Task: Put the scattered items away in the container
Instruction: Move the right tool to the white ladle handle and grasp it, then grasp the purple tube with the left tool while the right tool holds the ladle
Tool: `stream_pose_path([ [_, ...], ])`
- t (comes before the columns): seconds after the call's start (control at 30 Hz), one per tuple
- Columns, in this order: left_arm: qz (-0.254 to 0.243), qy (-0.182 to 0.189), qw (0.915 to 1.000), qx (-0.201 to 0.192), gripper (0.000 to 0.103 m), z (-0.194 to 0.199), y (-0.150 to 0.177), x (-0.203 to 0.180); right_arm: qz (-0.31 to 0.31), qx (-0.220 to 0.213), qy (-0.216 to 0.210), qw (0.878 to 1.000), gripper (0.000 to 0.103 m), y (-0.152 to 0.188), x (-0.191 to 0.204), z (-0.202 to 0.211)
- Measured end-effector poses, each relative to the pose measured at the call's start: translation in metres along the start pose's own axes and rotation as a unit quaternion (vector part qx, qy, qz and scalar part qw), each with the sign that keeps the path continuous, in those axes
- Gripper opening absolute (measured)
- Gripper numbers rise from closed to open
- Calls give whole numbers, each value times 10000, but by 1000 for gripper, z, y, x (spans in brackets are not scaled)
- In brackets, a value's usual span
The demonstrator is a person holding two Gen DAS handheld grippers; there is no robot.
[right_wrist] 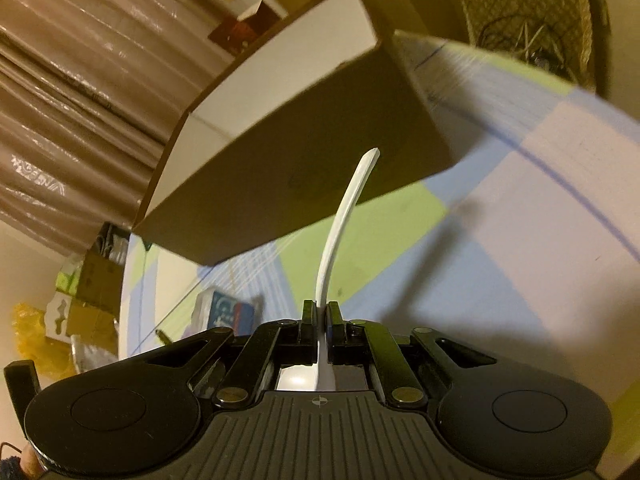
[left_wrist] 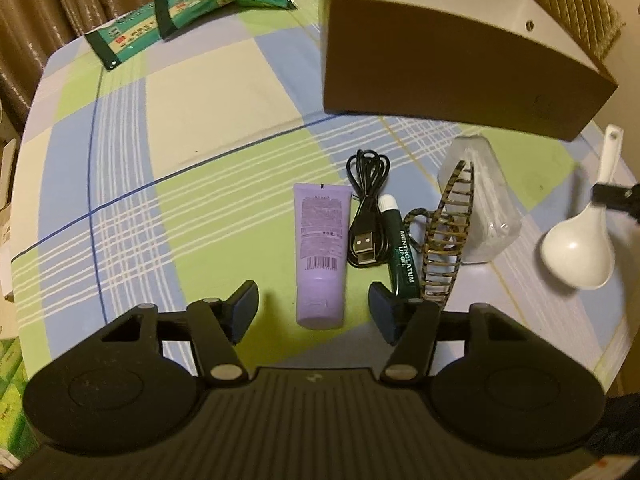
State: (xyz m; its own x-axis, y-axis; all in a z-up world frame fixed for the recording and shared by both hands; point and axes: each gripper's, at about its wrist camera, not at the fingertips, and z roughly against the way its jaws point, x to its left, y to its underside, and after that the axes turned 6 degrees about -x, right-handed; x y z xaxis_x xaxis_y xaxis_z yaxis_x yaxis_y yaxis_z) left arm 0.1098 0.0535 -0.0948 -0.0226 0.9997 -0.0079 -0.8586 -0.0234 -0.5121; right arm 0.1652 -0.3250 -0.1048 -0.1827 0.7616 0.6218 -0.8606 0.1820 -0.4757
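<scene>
**Checked tabletop, spoon lifted**

Checked green-and-blue tabletop (left_wrist: 224,112) is seen carrying a lilac plastic tube (left_wrist: 320,252), flanked untouched by the parted left gripper (left_wrist: 314,310). Right of it, a white plastic spoon (left_wrist: 580,248) is clamped by the right gripper (right_wrist: 320,316) near the brown cardboard box (left_wrist: 460,64).

On the table (left_wrist: 200,128), tube (left_wrist: 320,248), cable (left_wrist: 366,216) and hair clip (left_wrist: 444,236) lie side by side before the box (left_wrist: 440,84).

Lilac tube (left_wrist: 320,254), white spoon (left_wrist: 580,240), green packets (left_wrist: 188,16), brown box (left_wrist: 460,68), green-blue plaid tablecloth (left_wrist: 180,160)
</scene>
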Motion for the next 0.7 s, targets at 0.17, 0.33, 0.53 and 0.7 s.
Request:
stream_pose_path([
  [0.17, -199, -5, 9998, 89, 45, -12, -4, -4, 53, -113, 77, 9999, 0, -5, -4, 10],
  [0.33, -265, -35, 9996, 104, 41, -19, -7, -8, 107, -175, 104, 9997, 0, -12, -8, 19],
  [0.53, -305, -32, 9994, 139, 33, -24, -7, -13, 203, -218, 116, 9995, 0, -18, -9, 23],
  [0.7, -261, -58, 9995, 167, 26, -26, -5, -13, 294, -235, 124, 9992, 0, -20, -9, 26],
])
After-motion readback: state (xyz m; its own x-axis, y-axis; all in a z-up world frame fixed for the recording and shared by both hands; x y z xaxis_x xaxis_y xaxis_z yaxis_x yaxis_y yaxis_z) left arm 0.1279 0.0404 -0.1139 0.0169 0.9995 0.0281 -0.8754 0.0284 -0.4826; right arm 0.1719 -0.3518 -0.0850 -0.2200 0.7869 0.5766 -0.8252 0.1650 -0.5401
